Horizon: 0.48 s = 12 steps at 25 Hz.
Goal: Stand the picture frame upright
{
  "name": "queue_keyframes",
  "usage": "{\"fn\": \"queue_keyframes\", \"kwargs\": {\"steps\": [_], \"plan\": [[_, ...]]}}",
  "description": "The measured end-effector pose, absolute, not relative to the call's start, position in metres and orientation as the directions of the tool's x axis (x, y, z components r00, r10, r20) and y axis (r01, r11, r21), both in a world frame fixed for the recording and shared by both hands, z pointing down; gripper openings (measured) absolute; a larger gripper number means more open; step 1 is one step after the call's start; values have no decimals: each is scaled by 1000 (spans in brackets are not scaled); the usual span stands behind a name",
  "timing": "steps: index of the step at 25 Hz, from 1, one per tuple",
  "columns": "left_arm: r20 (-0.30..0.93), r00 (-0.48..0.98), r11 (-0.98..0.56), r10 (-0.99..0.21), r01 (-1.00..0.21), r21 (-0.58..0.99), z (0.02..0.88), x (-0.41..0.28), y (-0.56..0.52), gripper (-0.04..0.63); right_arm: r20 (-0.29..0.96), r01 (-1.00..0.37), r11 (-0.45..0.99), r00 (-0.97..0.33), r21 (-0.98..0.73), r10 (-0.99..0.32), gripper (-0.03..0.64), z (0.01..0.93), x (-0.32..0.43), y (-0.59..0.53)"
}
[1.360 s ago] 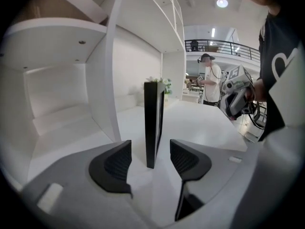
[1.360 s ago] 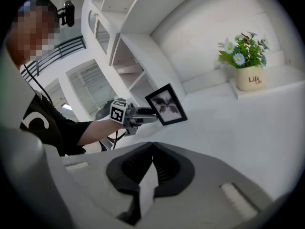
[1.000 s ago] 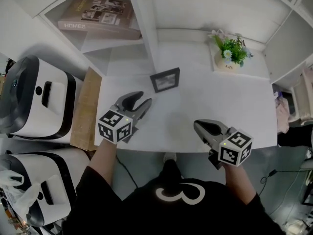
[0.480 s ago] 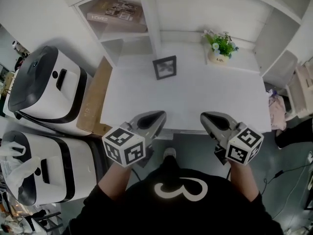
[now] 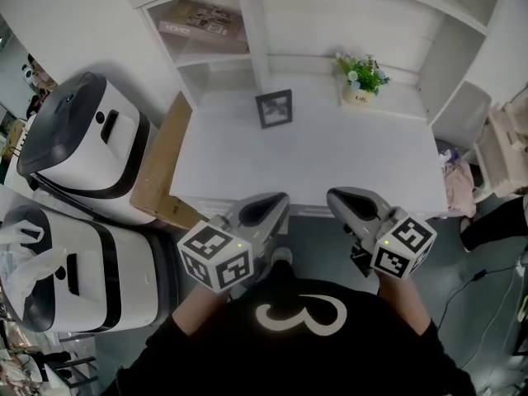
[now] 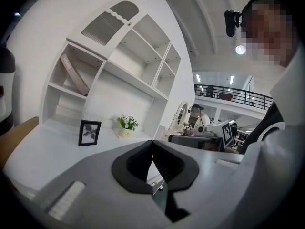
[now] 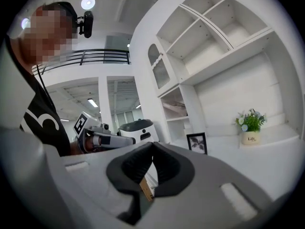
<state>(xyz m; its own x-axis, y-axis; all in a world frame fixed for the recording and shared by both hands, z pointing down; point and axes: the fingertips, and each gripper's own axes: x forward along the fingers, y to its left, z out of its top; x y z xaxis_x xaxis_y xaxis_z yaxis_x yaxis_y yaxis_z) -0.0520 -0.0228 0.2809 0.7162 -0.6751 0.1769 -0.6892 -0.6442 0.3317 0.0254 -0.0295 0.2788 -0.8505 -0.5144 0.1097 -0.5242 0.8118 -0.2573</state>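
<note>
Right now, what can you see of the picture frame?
The picture frame is small and rectangular, with a dark border, a pale mat and a greyish print inside. It stands upright in portrait on the white desk, toward its back left, near the shelf unit. Only the desk touches it; its back is hidden.

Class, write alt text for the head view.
A black picture frame stands upright at the back of a white desk, near a potted plant. The left tongs and right tongs, shut and empty, hover by the desk's front edge.

White desk [image 5: 313,167] beneath white shelving [image 5: 266,35] (a book [image 5: 202,19] lies there) — grey floor [image 5: 487,258] below.
</note>
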Motion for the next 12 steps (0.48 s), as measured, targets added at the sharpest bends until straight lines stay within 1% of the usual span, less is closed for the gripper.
{"fn": "queue_keyframes", "kwargs": {"steps": [4, 12], "plan": [[181, 712, -650, -678, -696, 305, 279, -52, -20, 9, 109, -522, 818, -852, -239, -512, 3, 278, 22, -25], [189, 714, -652, -675, -696, 300, 281, -54, -25, 9, 119, -525, 815, -850, -246, -512, 3, 282, 19, -28]]}}
